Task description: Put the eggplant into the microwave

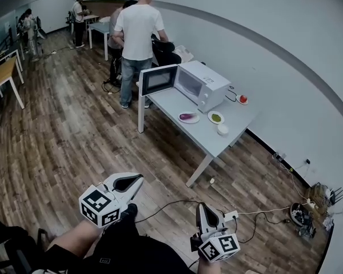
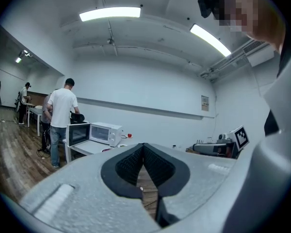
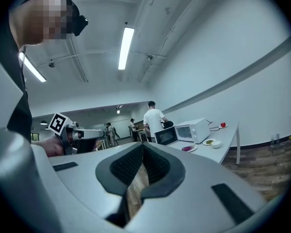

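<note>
The purple eggplant (image 1: pixel 187 116) lies on a small white plate on the grey table (image 1: pixel 167 103), just in front of the white microwave (image 1: pixel 203 84), whose door (image 1: pixel 158 79) stands open to the left. Both grippers are far from the table, low over the wooden floor near the person holding them. My left gripper (image 1: pixel 138 178) and my right gripper (image 1: pixel 201 206) are shut with nothing between the jaws. In the right gripper view the eggplant (image 3: pixel 188 148) and microwave (image 3: pixel 196 130) show small beyond the shut gripper (image 3: pixel 142 145). The left gripper view shows its gripper (image 2: pixel 143 145) shut and the microwave (image 2: pixel 105 131) far away.
A plate with something green (image 1: pixel 216 117), a white bowl (image 1: pixel 223 129) and a red fruit (image 1: pixel 243 99) share the table. A person in a white shirt (image 1: pixel 138 33) stands at the table's far end. Cables and a power strip (image 1: pixel 231 214) lie on the floor ahead.
</note>
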### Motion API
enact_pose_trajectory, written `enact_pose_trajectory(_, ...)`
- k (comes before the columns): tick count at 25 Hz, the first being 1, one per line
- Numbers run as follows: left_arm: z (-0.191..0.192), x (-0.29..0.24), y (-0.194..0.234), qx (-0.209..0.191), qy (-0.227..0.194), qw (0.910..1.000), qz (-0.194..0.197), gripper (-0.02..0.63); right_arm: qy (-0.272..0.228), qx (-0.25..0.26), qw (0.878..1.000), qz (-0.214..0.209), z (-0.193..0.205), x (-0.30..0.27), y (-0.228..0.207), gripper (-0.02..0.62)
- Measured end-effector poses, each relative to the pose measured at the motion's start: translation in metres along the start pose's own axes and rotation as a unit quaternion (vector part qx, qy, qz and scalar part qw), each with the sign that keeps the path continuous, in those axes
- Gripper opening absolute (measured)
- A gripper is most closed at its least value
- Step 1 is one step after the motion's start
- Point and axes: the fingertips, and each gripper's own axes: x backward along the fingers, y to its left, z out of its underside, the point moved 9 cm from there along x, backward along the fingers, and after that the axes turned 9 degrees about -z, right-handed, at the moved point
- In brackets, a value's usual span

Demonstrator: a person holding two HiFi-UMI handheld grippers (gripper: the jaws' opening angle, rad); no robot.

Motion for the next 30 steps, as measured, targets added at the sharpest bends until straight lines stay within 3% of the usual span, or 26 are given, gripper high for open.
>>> enact_pose_trajectory(5, -0.001, -0.018, -0.009, -0.007, 0.005, 0.9998, 0.019, 0.008, 0.003, -0.003, 1.000, -0.010, -0.001, -0.017, -0.015, 0.015)
enact_pose_trajectory(10, 0.010, -0.038, 0.010, 0.005, 0.017, 0.9997, 0.020, 0.008, 0.010, -0.008, 1.000, -0.024, 0.005, -0.048, -0.027, 0.015)
enact_pose_trajectory(21, -0.002, -0.131, 0.100, 0.022, 0.016, 0.9995, 0.018, 0.008, 0.030, -0.007, 0.999, -0.023, -0.004, -0.153, -0.092, 0.015)
enact_pose_trajectory(30, -0.023, -0.203, 0.181, 0.020, 0.012, 0.9983, 0.054, 0.008, 0.032, 0.001, 0.999, 0.006, -0.025, -0.246, -0.136, 0.015)
